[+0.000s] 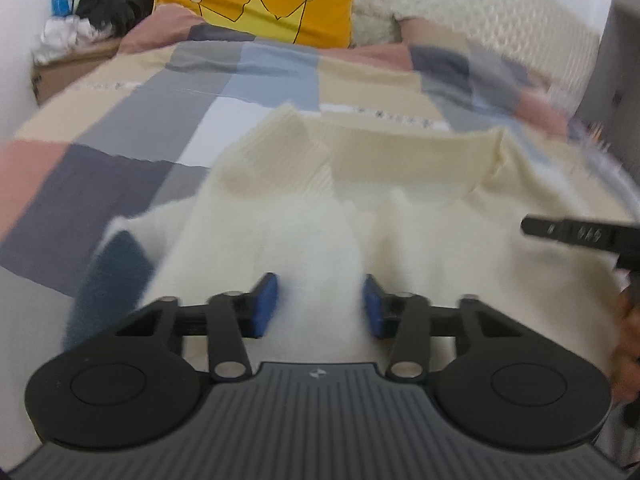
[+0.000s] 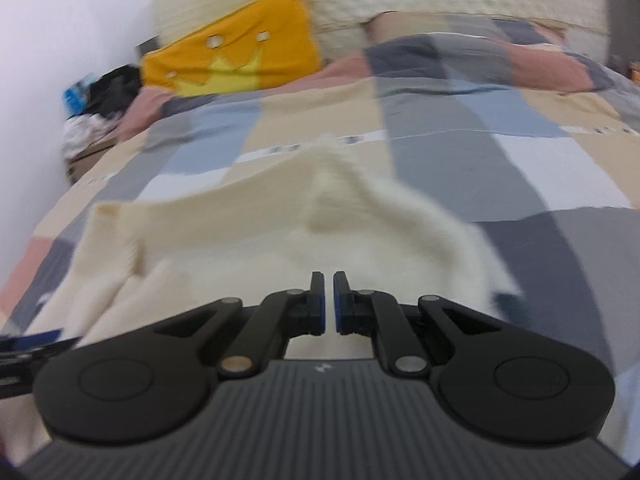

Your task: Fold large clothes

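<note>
Left tool [image 1: 320, 304] spread wide over cream sweater [image 1: 400, 208], patchwork bed [image 1: 120, 128]

Left gripper [image 1: 320, 304] has its blue pads spread wide apart, while the right gripper [image 2: 328, 304] is pinched down to just a thin slit.

Bed covered by a patchwork quilt [image 1: 120, 128] of pink, beige, grey, blue and white squares. At the head edge, an orange cushion [image 1: 260, 0] bearing a yellow crown leans upright against a cream textured headboard [image 1: 460, 12]; a pillow [image 2: 500, 52] in the same patchwork lies beside it. Past the bed's far left corner, a cardboard box [image 1: 60, 72] carries a heap of dark and white clothes [image 1: 96, 12], next to a white wall [image 1: 16, 40].
</note>
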Motion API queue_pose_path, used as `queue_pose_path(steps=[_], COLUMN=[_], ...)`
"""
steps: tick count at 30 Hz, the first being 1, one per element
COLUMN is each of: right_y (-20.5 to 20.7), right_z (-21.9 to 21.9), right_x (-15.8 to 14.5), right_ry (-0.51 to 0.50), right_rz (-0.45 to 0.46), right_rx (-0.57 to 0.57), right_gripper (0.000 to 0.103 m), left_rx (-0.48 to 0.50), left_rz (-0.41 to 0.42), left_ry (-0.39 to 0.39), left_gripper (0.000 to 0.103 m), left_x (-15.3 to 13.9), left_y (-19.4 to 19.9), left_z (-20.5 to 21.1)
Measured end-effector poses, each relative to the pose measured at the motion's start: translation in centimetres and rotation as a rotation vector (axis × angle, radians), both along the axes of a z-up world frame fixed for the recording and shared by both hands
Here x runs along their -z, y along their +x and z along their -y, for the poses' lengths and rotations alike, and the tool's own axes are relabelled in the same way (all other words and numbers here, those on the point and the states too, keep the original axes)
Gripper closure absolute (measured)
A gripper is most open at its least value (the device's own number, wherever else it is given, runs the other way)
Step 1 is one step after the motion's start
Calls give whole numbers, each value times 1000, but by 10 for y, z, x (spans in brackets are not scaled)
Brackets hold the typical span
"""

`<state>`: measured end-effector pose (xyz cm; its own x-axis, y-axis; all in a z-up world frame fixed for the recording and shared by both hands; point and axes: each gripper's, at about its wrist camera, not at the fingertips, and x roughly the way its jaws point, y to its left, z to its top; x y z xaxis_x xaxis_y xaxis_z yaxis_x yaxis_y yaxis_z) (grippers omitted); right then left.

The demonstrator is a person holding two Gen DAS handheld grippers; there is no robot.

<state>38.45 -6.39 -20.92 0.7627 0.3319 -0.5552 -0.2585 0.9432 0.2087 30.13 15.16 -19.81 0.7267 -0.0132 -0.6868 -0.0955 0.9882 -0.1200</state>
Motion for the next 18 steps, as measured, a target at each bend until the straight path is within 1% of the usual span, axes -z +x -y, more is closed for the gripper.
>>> queue_pose_path(steps=[2,4,6,7,11,13,15,17,18], right_y=[-1,-3,-4,-4,-2,-2,-1,-1,-3], right_z=[-6,-12,-16,-18,-19,-18,-16,-13,-12], right_x=[3,6,8,9,11,14,16,17,16], right_ry=[2,3,-5,-14,-18,-17,-10,6,10], right_rz=[-9,-23,-33,-31,-38,-49,-61,-75,-81], right_rx=[-31,-56,-66,-64,-52,-44,-37,-37,-36], right_gripper=[95,95,95,95,95,95,95,95,95], left_rx=[-28,-47,-79,-95,-169,-199,-233,-238,-245], left_rz=[-3,3,23,35,57,50,34,-1,-2], left_ry=[9,25,64,69,-3,-12,5,-15,-26], left_gripper=[83,89,90,90,91,93,94,94,94], left_x=[-1,-5,-13,-18,-35,-35,-30,-18,-15], left_y=[-3,-8,-17,-23,-40,-43,-44,-44,-45], left_z=[-4,-12,-21,-26,-55,-66,-75,-80,-80])
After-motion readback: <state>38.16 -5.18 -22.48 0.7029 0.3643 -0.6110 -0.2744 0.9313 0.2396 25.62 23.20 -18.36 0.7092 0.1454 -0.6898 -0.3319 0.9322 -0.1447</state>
